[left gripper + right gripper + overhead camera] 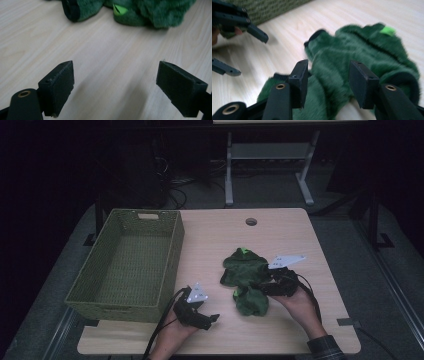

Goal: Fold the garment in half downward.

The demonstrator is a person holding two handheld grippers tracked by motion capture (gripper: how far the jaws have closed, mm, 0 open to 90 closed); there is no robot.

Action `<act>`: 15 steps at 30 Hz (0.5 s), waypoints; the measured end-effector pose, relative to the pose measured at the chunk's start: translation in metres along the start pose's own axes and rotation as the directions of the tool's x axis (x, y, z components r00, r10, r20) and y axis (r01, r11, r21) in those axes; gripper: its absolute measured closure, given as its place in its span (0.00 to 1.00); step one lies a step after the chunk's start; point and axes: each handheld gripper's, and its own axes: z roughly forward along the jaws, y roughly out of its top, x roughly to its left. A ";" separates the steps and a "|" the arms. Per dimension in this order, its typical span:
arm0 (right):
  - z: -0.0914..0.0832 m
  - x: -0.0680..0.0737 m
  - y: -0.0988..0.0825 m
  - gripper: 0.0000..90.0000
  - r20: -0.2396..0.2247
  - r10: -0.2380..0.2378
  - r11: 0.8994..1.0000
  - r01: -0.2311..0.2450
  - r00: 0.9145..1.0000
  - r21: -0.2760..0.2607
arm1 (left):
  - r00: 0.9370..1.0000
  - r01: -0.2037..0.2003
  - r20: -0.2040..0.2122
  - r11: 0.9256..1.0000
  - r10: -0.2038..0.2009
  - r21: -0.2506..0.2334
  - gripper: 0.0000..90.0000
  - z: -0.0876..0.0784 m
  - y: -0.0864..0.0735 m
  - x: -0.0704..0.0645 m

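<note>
My right tool is sitting closest to the lens, its two black pads parted about halfway and hanging just over the fuzzy green garment, nothing pinched between them — the pile shows through the gap and the pads are not pressing on it. The garment is lying crumpled on the desk, right of the middle, with a bright green tag at its far end; it is running roughly away from me, far lump to near lump. From above, my right tool is resting against its right edge, pointing leftward across the cloth, my hand under it with the wrist low near the desk's front edge.

My left tool is waiting well short of the cloth, jaws spread wide and empty, aimed rightward at the near lump across bare wood. The woven green basket is standing on the left side of the desk, just beside my left hand — so the garment is lying to the right of both the basket and that tool. I am judging the right tool the nearer one for a fresh grasp.
</note>
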 end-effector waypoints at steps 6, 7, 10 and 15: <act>-0.002 -0.012 0.008 0.52 0.016 0.006 1.000 -0.006 1.000 0.000 | 1.000 -0.009 -0.015 1.000 0.009 -0.005 0.16 -0.001 0.014 0.007; -0.003 -0.014 0.008 0.52 0.014 0.013 1.000 -0.013 1.000 -0.007 | 1.000 -0.010 -0.009 1.000 0.010 -0.001 0.16 0.000 0.017 0.008; -0.002 -0.019 0.010 0.50 0.033 0.006 1.000 -0.007 0.999 0.012 | 1.000 -0.018 -0.012 1.000 0.018 -0.001 0.16 0.002 0.023 0.010; -0.001 -0.027 0.017 0.49 0.044 0.021 1.000 -0.021 0.999 -0.003 | 1.000 -0.016 -0.010 1.000 0.016 -0.012 0.16 0.006 0.036 0.017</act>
